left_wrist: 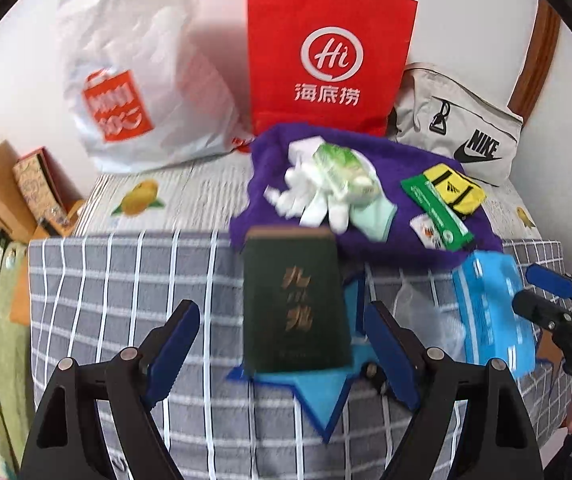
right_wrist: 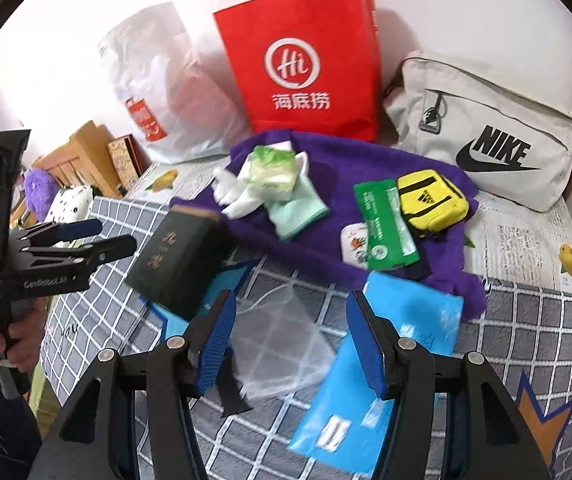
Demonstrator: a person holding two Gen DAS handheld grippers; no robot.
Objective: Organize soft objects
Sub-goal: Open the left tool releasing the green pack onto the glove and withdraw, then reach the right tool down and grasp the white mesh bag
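**Both grippers open above the checked cover; soft items grouped on the purple towel**

Reference landmark: the purple towel (right_wrist: 386,184), spread across the bed in front of the red paper bag (right_wrist: 306,64).

1. Left gripper (left_wrist: 282,340): jaws stand wide apart with nothing pressed between the pads. The dark green box (left_wrist: 296,300) appears between the fingers in the left wrist view, untouched, standing just in front of the towel's near edge.
2. Right gripper (right_wrist: 292,340): jaws apart, holding nothing. Under it lie a clear plastic bag (right_wrist: 282,352) and a blue packet (right_wrist: 370,392), both on the grey checked cover (right_wrist: 546,340), in front of the towel.
3. On the towel: white gloves (right_wrist: 234,192) and a green-and-white tissue pack (right_wrist: 274,170) at its left part; a green wipes packet (right_wrist: 386,224) and a yellow pouch (right_wrist: 432,202) at its right part, touching each other.
4. Behind the towel, to its right: a grey Nike bag (right_wrist: 486,136). Behind it, to the left of the red bag: a white plastic bag (right_wrist: 162,92).
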